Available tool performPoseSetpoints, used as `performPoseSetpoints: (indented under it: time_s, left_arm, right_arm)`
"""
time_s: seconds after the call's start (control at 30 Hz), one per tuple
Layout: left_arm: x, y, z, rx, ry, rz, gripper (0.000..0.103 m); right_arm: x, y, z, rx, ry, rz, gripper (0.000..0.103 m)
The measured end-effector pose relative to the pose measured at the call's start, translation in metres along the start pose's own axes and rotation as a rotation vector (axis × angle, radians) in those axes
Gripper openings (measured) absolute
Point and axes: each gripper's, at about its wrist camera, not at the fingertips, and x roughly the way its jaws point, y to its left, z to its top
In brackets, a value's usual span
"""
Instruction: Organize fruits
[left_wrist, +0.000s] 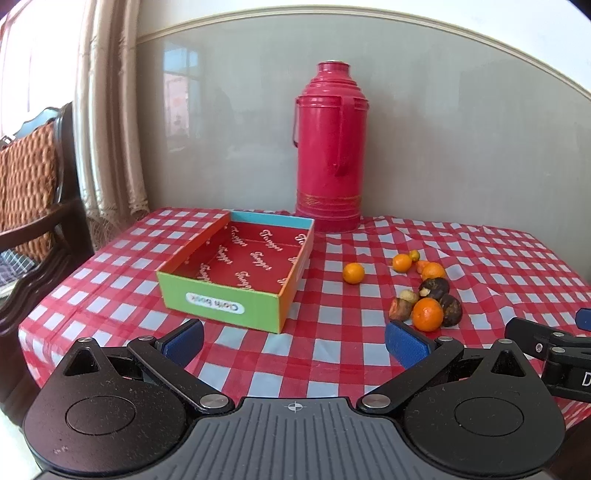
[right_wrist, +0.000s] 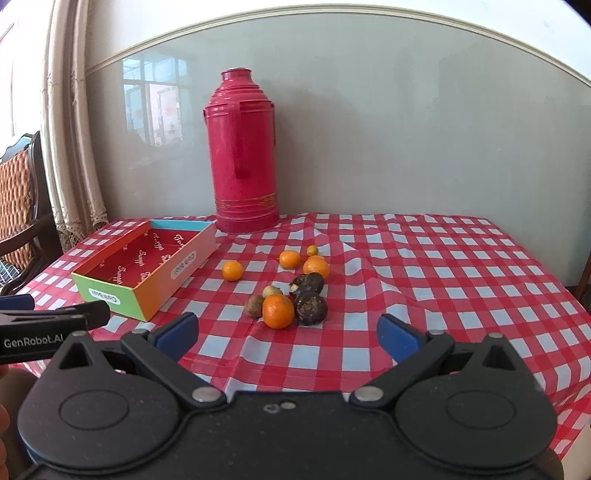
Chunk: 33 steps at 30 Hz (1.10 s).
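Note:
An open cardboard box (left_wrist: 225, 302) (right_wrist: 110, 293) with a red printed inside stands on the left of the checked table. To its right lies a loose cluster of fruit: several oranges, the nearest one (left_wrist: 427, 314) (right_wrist: 278, 311) largest, a lone orange (left_wrist: 353, 273) (right_wrist: 232, 270) closer to the box, two dark fruits (left_wrist: 435, 288) (right_wrist: 311, 307) and a brownish one (left_wrist: 400, 309) (right_wrist: 253, 305). My left gripper (left_wrist: 295, 341) hovers open over the near table edge in front of the box. My right gripper (right_wrist: 288, 338) is open too, just short of the nearest orange.
A tall red thermos flask (left_wrist: 328, 147) (right_wrist: 244, 151) stands at the back against the grey wall, behind the box. A wooden chair (left_wrist: 33, 206) with a woven cushion sits off the table's left side by a curtain. The red-white tablecloth (right_wrist: 443, 277) is wrinkled near the fruit.

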Motion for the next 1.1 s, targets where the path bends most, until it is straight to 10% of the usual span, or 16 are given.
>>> performPoseSetpoints:
  time_s: [0.53,0.7,1.1]
  left_arm:
    - [0.086,-0.093,0.017,0.297,0.022,-0.225,0.103]
    - [0.107,-0.113,0.017,0.360,0.052,-0.264,0.068]
    - [0.145,-0.152,-0.001,0.408,0.103,-0.304,0.050]
  right_arm:
    - [0.014,-0.075,-0.020,0.141,-0.109,-0.202,0.097]
    - [0.029,-0.092,-0.029,0.182,-0.104,-0.227,0.097]
    - [0.048,-0.106,-0.039,0.241,-0.109,-0.227,0.097]
